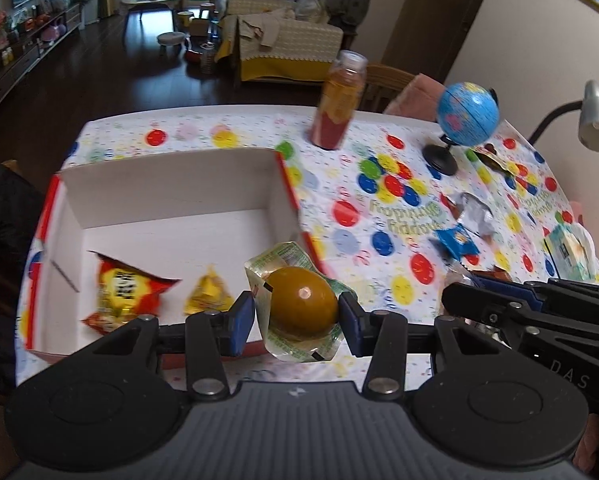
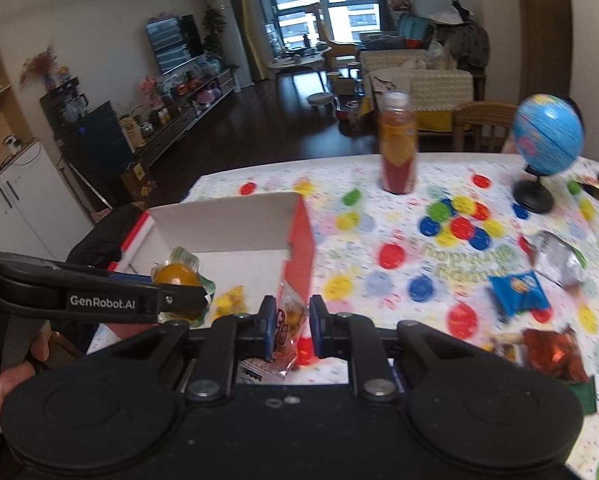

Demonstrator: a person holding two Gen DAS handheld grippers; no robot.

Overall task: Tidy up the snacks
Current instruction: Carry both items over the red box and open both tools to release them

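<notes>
My left gripper is shut on a packaged brown egg in a green-printed clear wrapper, held above the near right corner of a white box with red sides. Inside the box lie a red and yellow snack bag and a small yellow packet. My right gripper is shut on a small clear wrapped snack with an orange-brown piece inside, just at the box's near right wall. In the right wrist view the left gripper with the egg shows at the left.
On the balloon-print tablecloth lie a blue snack packet, a silver wrapper, and a red foil packet. A juice bottle and a small globe stand at the far side. A desk lamp is at the right.
</notes>
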